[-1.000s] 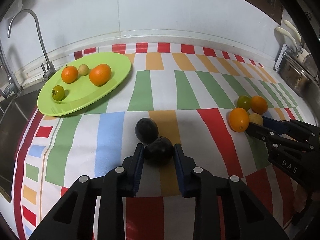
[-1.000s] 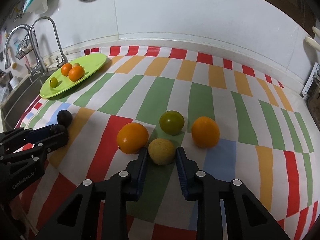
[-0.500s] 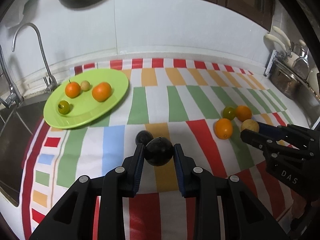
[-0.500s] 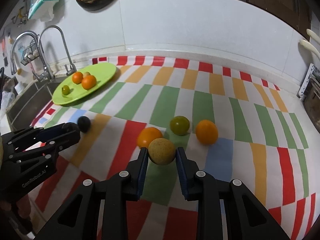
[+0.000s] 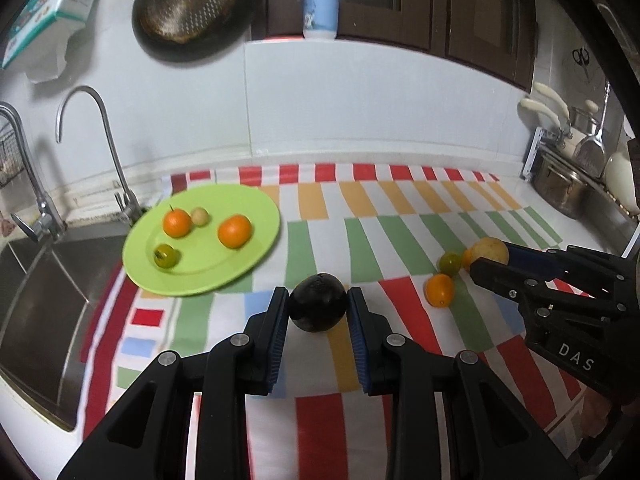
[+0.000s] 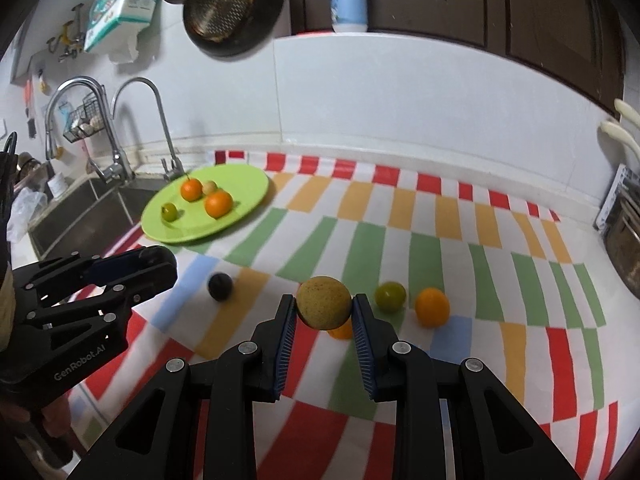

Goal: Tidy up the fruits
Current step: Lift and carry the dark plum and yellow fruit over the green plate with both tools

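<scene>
Jaws of the left gripper (image 5: 318, 307) clamp a dark round fruit (image 5: 317, 302); the right gripper (image 6: 323, 309) jaws pinch a tan speckled fruit (image 6: 324, 302). Beyond and leftward lies the green plate (image 5: 256, 216); a small dark fruit (image 6: 220, 286) sits left of the right jaws.

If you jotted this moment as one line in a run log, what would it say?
left gripper: shut on dark fruit | right gripper: shut on yellow fruit | both clear of cloth | green plate: four fruits
</scene>
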{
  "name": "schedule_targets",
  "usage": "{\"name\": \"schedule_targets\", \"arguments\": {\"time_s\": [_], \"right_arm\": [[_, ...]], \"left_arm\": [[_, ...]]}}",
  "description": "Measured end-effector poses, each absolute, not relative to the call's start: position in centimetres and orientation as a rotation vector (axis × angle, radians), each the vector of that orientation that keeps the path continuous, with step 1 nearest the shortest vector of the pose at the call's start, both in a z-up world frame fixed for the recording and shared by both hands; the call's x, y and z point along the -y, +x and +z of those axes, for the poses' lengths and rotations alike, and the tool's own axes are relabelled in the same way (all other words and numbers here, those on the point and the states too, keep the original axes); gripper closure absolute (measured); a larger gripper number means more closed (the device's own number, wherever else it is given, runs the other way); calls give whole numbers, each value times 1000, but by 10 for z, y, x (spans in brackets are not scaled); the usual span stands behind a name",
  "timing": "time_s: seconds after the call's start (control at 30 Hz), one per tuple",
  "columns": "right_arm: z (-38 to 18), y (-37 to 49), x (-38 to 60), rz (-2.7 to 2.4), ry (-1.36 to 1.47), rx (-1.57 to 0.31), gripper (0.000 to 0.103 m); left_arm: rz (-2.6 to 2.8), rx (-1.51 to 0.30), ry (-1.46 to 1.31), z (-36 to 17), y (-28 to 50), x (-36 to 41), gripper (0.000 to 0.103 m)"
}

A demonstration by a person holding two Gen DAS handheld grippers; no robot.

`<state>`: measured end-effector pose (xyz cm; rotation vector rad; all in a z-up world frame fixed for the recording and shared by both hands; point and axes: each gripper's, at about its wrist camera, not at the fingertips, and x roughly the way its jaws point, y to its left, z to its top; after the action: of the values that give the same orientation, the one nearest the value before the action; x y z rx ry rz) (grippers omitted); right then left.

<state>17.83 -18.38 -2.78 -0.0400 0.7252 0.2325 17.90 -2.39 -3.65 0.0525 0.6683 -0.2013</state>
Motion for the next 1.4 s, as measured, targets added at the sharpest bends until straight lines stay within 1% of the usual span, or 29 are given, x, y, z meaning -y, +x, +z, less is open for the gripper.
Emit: {"name": "schedule_targets", "arguments": {"time_s": [0.4, 0.73, 1.17, 1.4], "right_arm": [[1, 188, 141, 289, -46, -635, 73], [19, 217, 104, 333, -41, -581, 73], [28, 263, 56, 348, -81, -543, 73], [23, 294, 38, 368, -70, -574, 73]], "left_arm": [[-170, -585, 60, -10, 185, -10, 74], [-157, -525, 70, 8, 207, -35, 74], [-146, -530, 63, 14, 253, -78, 74], [-134, -552, 57, 8, 279, -96, 74]]}}
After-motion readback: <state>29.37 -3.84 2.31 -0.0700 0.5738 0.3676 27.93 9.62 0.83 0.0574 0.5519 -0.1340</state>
